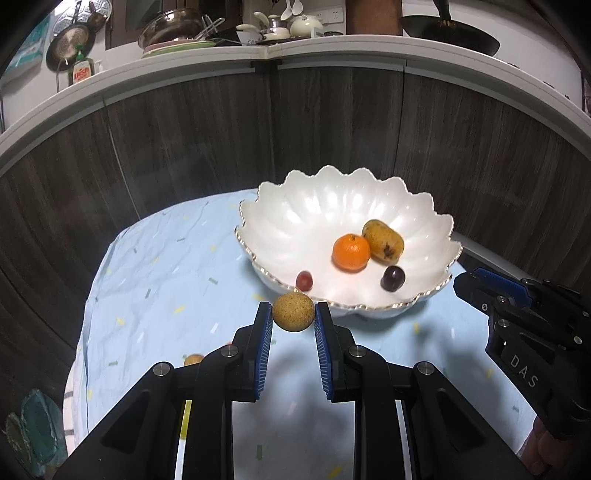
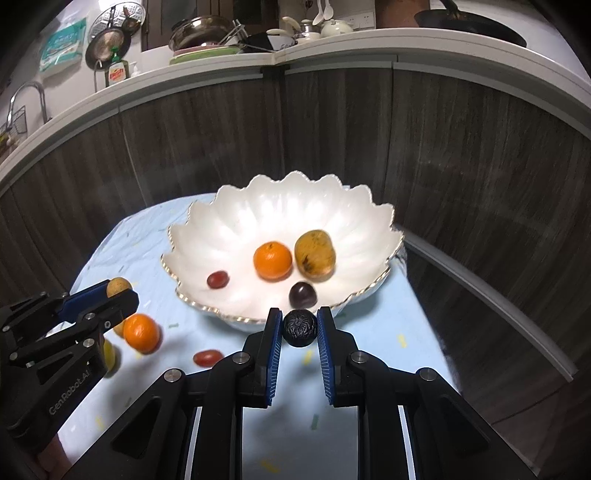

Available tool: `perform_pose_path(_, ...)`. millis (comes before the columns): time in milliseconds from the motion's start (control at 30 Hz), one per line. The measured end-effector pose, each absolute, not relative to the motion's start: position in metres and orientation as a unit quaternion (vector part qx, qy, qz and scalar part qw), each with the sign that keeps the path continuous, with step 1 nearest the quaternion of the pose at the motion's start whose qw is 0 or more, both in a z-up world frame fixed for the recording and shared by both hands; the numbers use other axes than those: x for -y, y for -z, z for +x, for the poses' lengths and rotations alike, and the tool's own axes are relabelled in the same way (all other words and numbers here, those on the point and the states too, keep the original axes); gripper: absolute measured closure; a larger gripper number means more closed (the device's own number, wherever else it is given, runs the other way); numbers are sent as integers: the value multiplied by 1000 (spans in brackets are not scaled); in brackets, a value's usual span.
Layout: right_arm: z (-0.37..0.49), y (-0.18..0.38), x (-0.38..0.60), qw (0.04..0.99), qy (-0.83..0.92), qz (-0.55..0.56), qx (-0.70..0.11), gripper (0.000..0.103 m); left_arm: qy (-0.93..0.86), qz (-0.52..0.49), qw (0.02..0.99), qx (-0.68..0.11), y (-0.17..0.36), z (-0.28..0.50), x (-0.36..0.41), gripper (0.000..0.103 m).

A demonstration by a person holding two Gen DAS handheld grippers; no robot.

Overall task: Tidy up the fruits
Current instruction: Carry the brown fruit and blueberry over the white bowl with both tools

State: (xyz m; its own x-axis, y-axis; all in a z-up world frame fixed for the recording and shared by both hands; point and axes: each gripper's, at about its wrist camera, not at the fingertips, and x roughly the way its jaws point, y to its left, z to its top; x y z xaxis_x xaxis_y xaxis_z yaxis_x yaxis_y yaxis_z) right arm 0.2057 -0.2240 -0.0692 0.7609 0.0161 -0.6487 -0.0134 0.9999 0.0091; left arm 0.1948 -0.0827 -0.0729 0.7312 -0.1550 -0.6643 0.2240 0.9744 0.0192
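Note:
My left gripper (image 1: 293,312) is shut on a round tan fruit (image 1: 293,313), held above the cloth just before the bowl's near rim. My right gripper (image 2: 299,328) is shut on a small black bumpy fruit (image 2: 300,328), also close to the rim. The white scalloped bowl (image 1: 295,206) holds a mandarin (image 1: 351,252), a yellow-brown fruit (image 1: 382,240), a dark grape (image 1: 393,278) and a red grape (image 1: 304,280). Loose on the blue cloth in the right wrist view lie a second mandarin (image 2: 142,333), a red tomato-like fruit (image 2: 208,357) and a yellowish fruit (image 2: 109,356) partly hidden behind the left gripper (image 2: 120,290).
The bowl stands on a small table under a light blue cloth (image 1: 166,280), close to dark wood-panelled cabinet fronts (image 1: 184,136). The counter (image 1: 332,48) above carries pans, dishes and a soap bottle (image 1: 81,72). A wok (image 1: 448,33) sits at the far right.

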Motion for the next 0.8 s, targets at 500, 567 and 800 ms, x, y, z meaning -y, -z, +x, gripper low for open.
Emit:
perform_pose_path(500,227,46,243,947,4,6,-320,83,112,52,937,-328,47,219,98,79)
perform_pose_path(567,230,44,244,948,5,5,-317,83,112,54,938,-324,44,224,100,79)
perform_pose_path(800,242,35,249,952,9,2,-307,83,114,58,940,-316,38,238,106,79)
